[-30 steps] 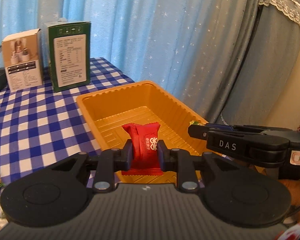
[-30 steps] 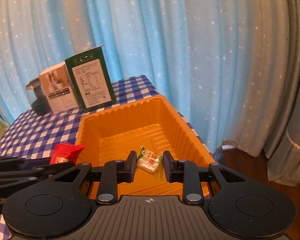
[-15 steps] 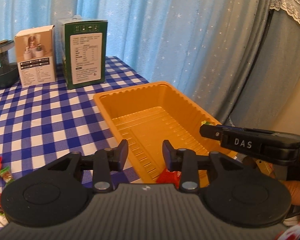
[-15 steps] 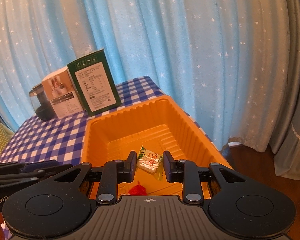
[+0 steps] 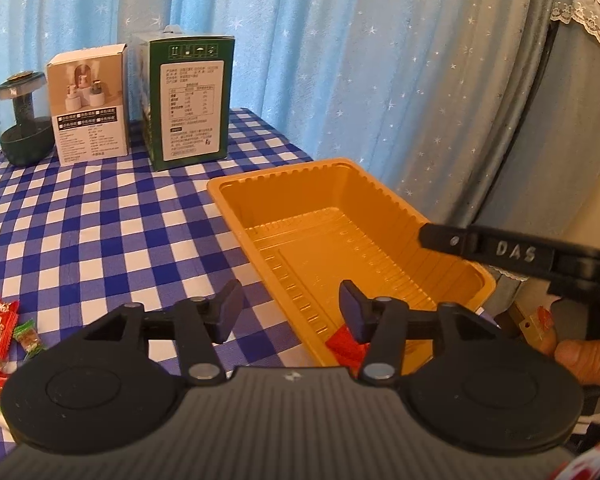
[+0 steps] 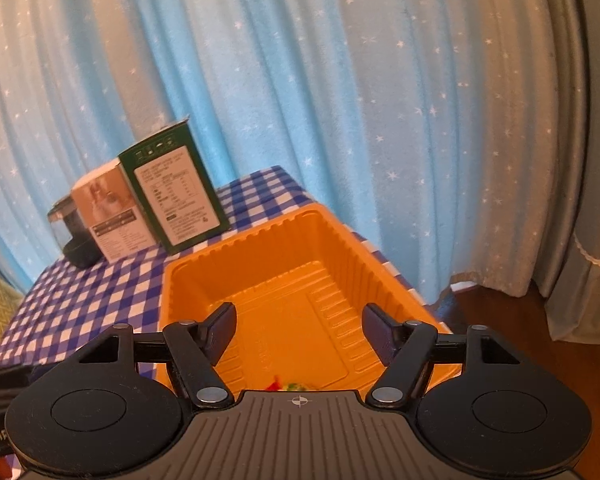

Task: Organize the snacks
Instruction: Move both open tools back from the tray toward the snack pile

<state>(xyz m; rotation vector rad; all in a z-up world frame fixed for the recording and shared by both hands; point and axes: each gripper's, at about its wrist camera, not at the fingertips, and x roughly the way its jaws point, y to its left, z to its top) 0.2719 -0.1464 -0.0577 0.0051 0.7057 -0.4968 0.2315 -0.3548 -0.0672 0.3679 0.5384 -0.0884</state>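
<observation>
At the far end of the surface point(image 5: 100, 216), a green carton point(image 5: 188, 100) is standing upright at about 11 o'clock from the left tool point(image 5: 290, 312), with a white box point(image 5: 88, 104) just beside it and a dark glass-domed device point(image 5: 22, 120) further toward 10 o'clock. The right tool's side arm point(image 5: 512, 252), lettered DAS, is reaching across the tray's right rim in the left wrist view. A blue-and-white checked cloth is covering the surface, and a pale blue star-printed curtain point(image 6: 300, 100) is hanging behind it, with a grey lace-edged curtain point(image 5: 540, 100) at 2 o'clock.

The orange plastic tray point(image 5: 284, 192) is sitting near the surface's right edge. The left tool is standing open and holding nothing, its right finger over the tray's near corner; a red snack packet point(image 5: 342, 344) is lying in the tray just under that finger. More wrapped snacks point(image 5: 0, 328) are lying on the cloth at 9 o'clock. The right tool point(image 6: 298, 334) is also spread wide and carrying nothing, hovering above the tray point(image 6: 260, 248), with red and green snack wrappers point(image 6: 290, 386) peeking out at 6 o'clock.
</observation>
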